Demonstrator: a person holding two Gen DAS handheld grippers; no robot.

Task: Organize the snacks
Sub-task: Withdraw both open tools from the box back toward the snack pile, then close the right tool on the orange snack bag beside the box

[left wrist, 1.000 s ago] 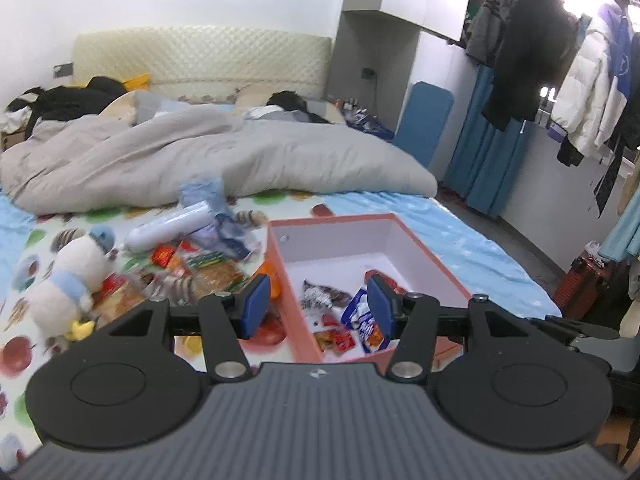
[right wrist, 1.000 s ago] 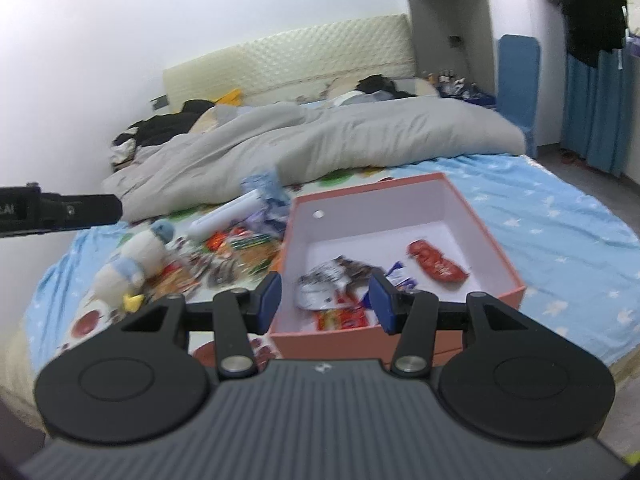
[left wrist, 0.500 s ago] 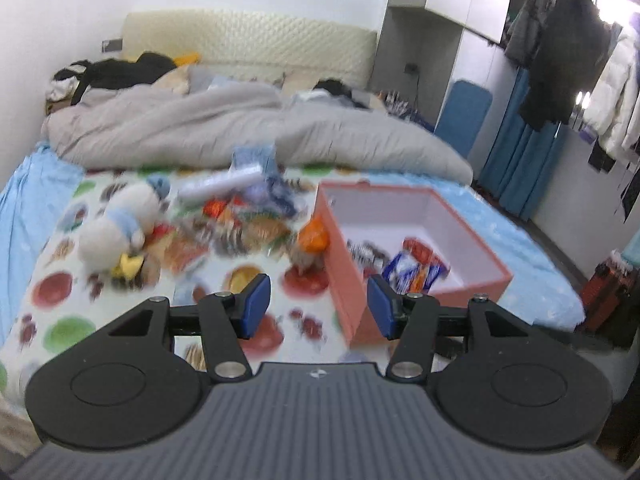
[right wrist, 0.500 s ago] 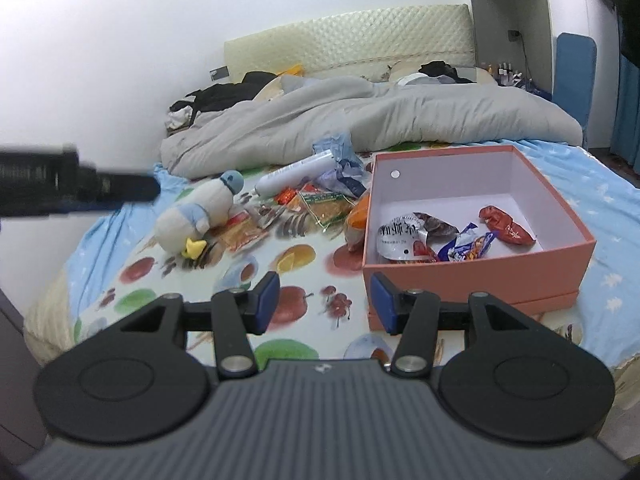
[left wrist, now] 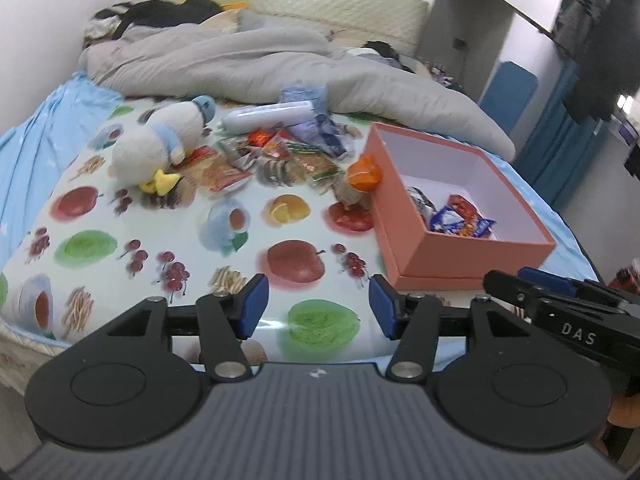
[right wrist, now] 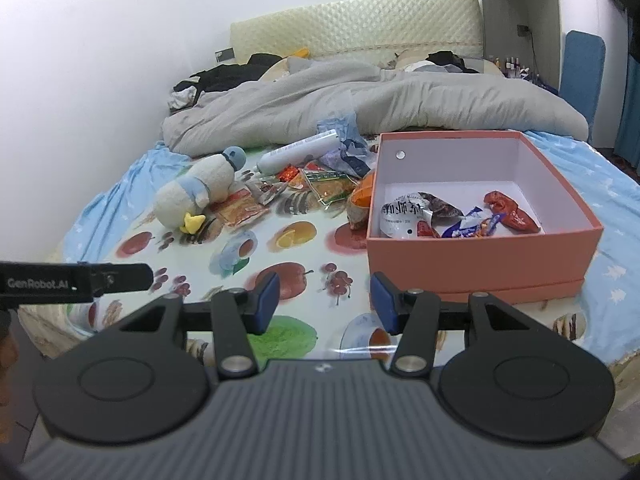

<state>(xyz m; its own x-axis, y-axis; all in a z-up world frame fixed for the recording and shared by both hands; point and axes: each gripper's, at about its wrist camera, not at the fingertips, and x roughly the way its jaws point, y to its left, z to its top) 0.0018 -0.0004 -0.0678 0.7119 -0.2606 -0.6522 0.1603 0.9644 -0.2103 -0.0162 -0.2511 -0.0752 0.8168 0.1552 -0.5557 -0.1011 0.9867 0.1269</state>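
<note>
The left gripper (left wrist: 318,306) hangs over the near edge of the bed with its blue pads spread and nothing between them; its jaws have just been opening a little. The right gripper (right wrist: 324,303) is likewise spread and empty, above the fruit-print sheet (right wrist: 288,276).

Just beyond the right gripper stands the salmon-pink box (right wrist: 480,264), open-topped with white inner walls. In it lie a silver-white packet (right wrist: 402,218) printed with dark characters, too small to read, a blue-and-white wrapper (right wrist: 470,226) and a red wrapper (right wrist: 510,212). An orange snack pack (right wrist: 360,198) leans against the box's left outer wall.

The loose snacks (left wrist: 272,156) lie heaped on the sheet left of the box, near a white tube (left wrist: 268,114) and a plush duck (left wrist: 160,148), with a grey duvet (left wrist: 280,64) behind.

The left wrist view alone shows the side of the right gripper at its right edge, lettered "DAS", and dark clothes hanging at the upper right. The right wrist view alone shows a black bar at its left edge reading "GenRobot.AI", and looks more squarely into the box.
</note>
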